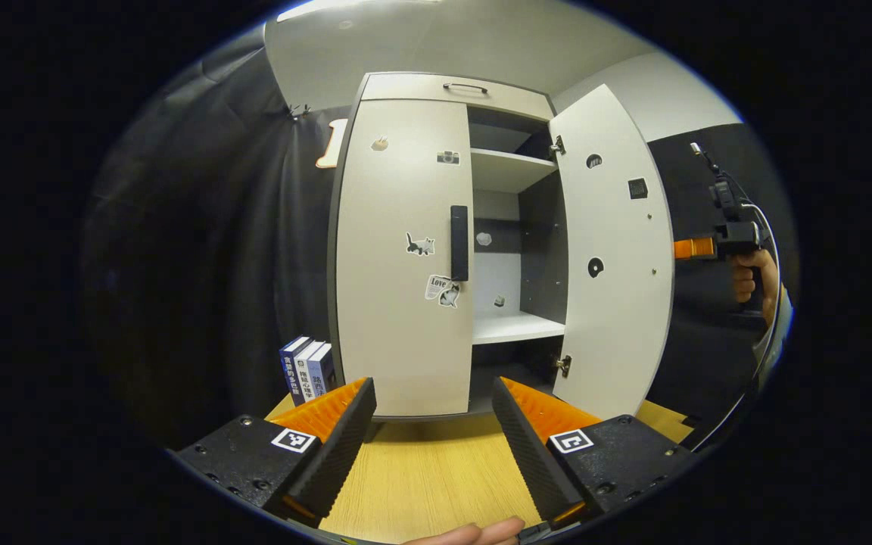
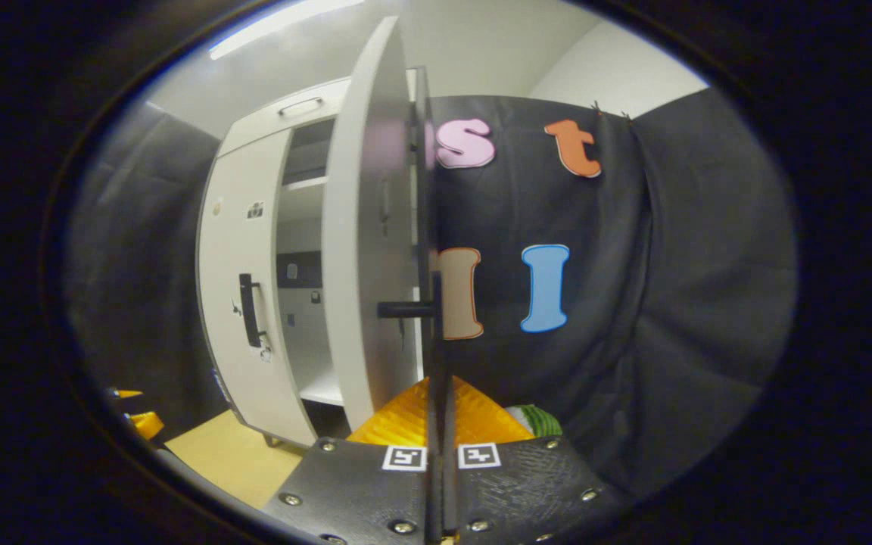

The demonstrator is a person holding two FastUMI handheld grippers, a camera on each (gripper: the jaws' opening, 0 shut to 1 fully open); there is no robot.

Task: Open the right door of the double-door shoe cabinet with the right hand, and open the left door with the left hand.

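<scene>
The pale shoe cabinet (image 1: pixel 451 89) stands on a wooden table. Its left door (image 1: pixel 402 257) is closed, with a dark vertical handle (image 1: pixel 459 242) at its inner edge. The right door (image 1: pixel 614 257) is swung wide, baring the shelves. My left gripper (image 1: pixel 434 401) is open, low before the left door and apart from it. My right gripper (image 1: pixel 693 247) reaches in from behind the open door's edge. In the right gripper view the right door (image 2: pixel 368 250) is edge-on and my right gripper (image 2: pixel 437 393) is shut on its handle bar (image 2: pixel 436 341). The left door (image 2: pixel 239 303) stays closed.
Three books (image 1: pixel 307 367) stand left of the cabinet. The wooden table (image 1: pixel 421 477) runs toward me. A hand (image 1: pixel 754 276) holds the right gripper at the far right. A green striped object (image 2: pixel 538 420) lies low beside the black cloth wall (image 2: pixel 633 303).
</scene>
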